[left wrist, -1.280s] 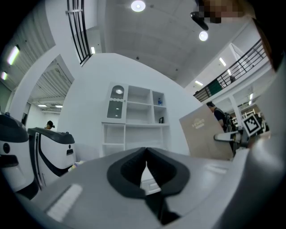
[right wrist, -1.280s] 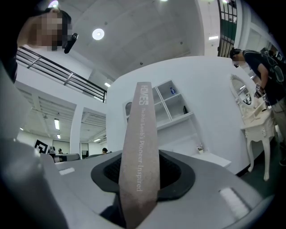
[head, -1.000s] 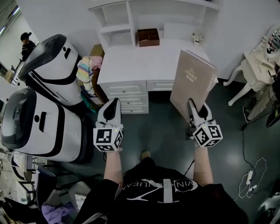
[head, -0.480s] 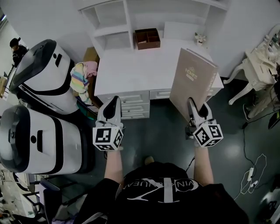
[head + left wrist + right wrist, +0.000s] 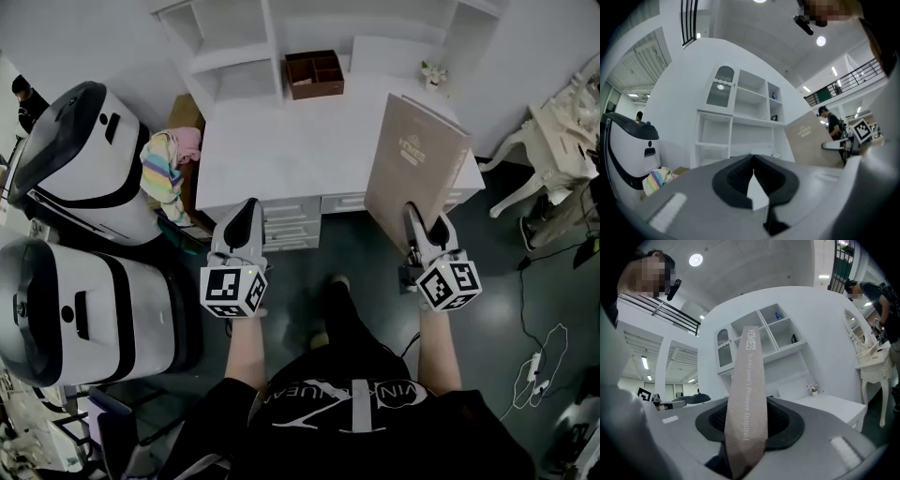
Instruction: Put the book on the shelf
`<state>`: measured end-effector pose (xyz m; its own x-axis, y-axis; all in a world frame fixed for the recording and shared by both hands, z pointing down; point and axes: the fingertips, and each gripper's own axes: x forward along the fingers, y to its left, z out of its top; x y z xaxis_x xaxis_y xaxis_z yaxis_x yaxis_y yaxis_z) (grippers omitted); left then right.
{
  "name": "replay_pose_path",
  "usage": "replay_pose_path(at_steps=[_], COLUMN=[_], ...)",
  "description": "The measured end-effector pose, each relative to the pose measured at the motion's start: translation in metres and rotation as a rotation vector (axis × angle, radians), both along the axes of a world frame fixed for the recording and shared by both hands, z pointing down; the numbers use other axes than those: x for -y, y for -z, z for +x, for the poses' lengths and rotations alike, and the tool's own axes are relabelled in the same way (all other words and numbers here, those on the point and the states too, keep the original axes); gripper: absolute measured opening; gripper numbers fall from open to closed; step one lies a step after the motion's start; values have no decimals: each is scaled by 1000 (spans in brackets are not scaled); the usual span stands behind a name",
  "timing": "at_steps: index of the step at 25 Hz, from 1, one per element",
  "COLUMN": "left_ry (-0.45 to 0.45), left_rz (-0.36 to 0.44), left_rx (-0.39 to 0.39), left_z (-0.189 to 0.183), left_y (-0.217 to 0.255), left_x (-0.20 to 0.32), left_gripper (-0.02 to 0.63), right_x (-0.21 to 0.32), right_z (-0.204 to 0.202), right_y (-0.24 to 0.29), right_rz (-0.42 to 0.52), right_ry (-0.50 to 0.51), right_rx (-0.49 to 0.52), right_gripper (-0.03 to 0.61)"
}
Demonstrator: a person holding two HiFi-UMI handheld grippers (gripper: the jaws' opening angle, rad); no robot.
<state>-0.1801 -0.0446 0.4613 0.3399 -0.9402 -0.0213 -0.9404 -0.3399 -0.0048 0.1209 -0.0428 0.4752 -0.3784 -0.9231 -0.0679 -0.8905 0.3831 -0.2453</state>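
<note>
Book [image 5: 417, 173] in right tool [image 5: 422, 225], desk [image 5: 281, 141] fronting shelf [image 5: 225, 58], brown box [image 5: 314, 73]

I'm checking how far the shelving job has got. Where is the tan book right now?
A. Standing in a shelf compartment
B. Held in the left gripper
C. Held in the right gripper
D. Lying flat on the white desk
C: in the right gripper view the book stands spine-on, pinched between the jaws of the right gripper, while the left gripper is shut on nothing.
</note>
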Motion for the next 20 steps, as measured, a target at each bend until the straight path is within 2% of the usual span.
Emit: replay_pose_path(at_steps=[12,20], left_ry=[33,13], left_rz=[16,43], left_rx=[-23,-54], left_z=[-20,-4], left_y=[17,55], left_x=[107,193], left_gripper=[0,0], right_x=[121,212], right_z=[-19,-19], right_y=[22,73], right_rz=[44,110], right_ry=[42,79], right_rx=[19,11], right_gripper=[174,174])
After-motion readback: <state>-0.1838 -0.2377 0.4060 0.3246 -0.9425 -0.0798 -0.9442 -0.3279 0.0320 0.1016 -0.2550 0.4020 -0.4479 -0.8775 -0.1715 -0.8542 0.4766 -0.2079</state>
